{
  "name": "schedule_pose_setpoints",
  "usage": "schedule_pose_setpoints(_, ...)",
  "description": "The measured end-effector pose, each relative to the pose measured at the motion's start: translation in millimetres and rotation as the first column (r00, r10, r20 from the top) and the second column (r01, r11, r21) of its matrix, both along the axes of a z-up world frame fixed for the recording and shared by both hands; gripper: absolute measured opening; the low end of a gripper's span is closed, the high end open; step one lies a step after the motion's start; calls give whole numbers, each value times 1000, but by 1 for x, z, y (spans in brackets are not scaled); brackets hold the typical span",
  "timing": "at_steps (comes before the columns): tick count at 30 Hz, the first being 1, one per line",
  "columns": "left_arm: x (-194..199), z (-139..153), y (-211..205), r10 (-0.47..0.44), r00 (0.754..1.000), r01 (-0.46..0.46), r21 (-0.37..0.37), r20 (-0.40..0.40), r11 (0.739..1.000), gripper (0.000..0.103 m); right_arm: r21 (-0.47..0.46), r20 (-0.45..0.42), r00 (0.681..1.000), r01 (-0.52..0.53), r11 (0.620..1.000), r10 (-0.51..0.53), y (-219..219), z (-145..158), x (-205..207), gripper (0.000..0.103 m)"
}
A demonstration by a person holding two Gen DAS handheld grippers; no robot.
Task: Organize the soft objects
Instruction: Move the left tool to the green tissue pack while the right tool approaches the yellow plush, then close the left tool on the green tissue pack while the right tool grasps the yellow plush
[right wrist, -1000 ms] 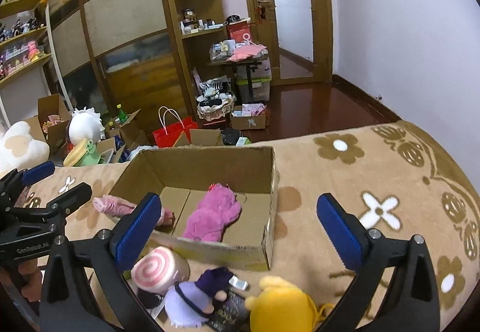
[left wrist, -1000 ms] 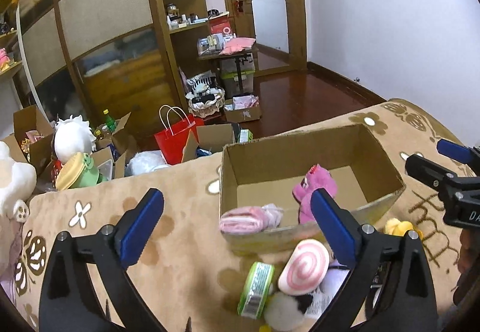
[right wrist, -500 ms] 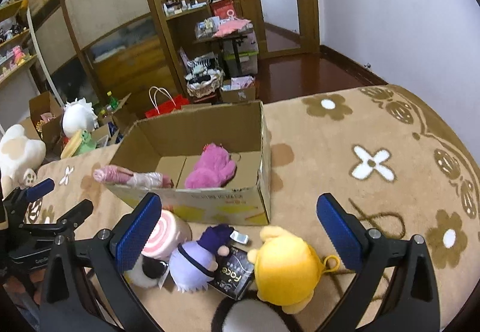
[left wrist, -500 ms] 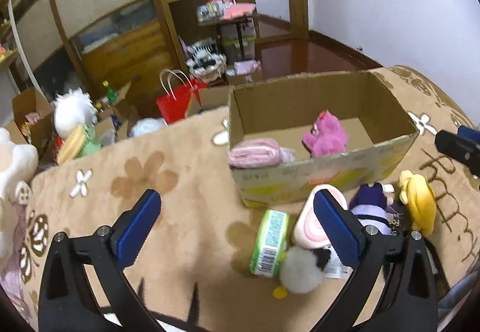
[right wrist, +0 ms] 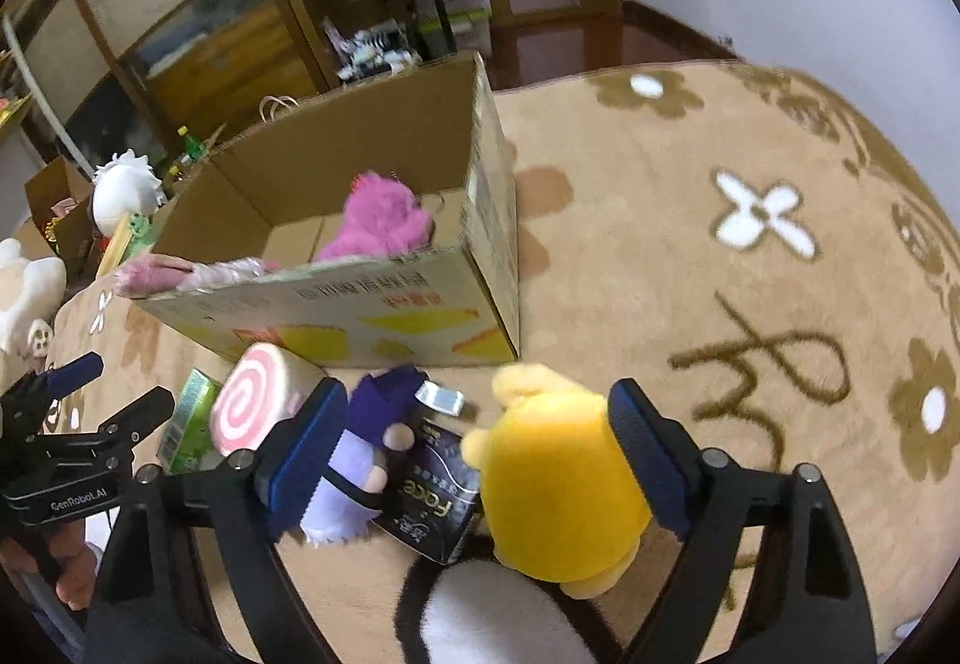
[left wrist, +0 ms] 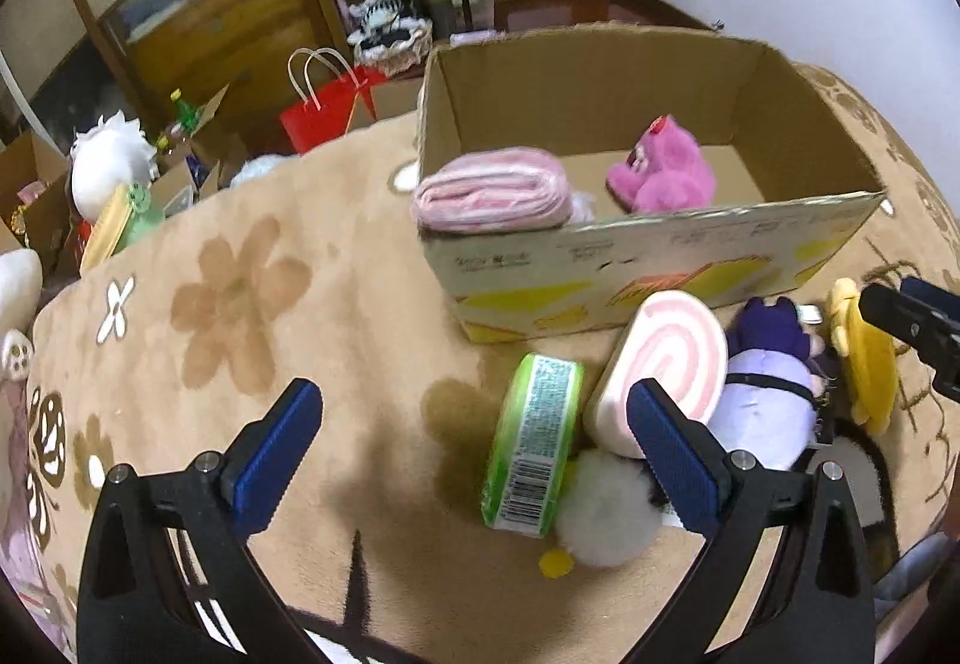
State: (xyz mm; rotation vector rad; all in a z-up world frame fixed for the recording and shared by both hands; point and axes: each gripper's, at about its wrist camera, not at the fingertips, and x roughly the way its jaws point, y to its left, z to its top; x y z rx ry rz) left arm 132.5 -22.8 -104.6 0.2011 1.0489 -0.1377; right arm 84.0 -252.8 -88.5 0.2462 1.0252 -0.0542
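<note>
Right wrist view: goes first, since the pick is framed here.
Yellow plush (right wrist: 558, 484): lies on the carpet (right wrist: 690, 244) just near of the box (right wrist: 336, 304), between the fingers of the right gripper (right wrist: 474, 454).
Right fingers: apart and just closing in, the plush between them; the right pad sits at its flank, the left pad well clear, so no squeeze yet.
Handling: likely light, soft and springy; it should give under the pads, so take it across the broad round body, not by the small ears at its far end.
Look: smooth bright yellow fabric, rounded, with two stubby bumps toward the box.
Neighbours: purple doll (right wrist: 366, 442) and a dark packet (right wrist: 432, 496) lie just left of it, touching or nearly so; a pink swirl cushion (right wrist: 258, 406) lies further left.
Box contents: a magenta plush (right wrist: 378, 220) inside, a pink roll (right wrist: 192, 268) over the near-left rim.

Left wrist view: same heap seen from the left.
Left gripper (left wrist: 474, 460): fingers wide apart, nothing between them but carpet and a green packet (left wrist: 534, 454).
Yellow plush here: at the far right edge of the heap, half hidden by the other gripper.
White pompom (left wrist: 606, 508): near the right pad, fluffy, likely very light.
</note>
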Motion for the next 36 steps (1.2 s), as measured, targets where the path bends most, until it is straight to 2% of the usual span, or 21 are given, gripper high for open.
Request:
schedule_pose_setpoints(10, 7, -13, 2, 17, 998, -16, 18, -52, 1000, 101, 22, -87, 996, 27, 999, -24, -10, -29, 4, 85)
schedule_pose_setpoints(21, 8, -20, 2, 12, 996, -10, 19, -93, 1000, 100, 19, -120, 993, 25, 999, -23, -15, -33, 4, 85)
schedule_pose_setpoints(23, 9, -21, 2, 12, 995, -10, 18, -98, 1000, 95, 19, -125, 992, 26, 999, -23, -16, -35, 4, 85)
schedule_pose_setpoints(28, 10, -26, 3, 10, 993, -9, 9, -120, 1000, 92, 23, -137, 990, 40, 999, -36, -23, -40, 4, 85)
schedule_pose_setpoints(36, 12, -32, 0, 3, 989, -2, 5, -151, 1000, 80, 20, -152, 987, 50, 999, -46, -26, -45, 4, 85)
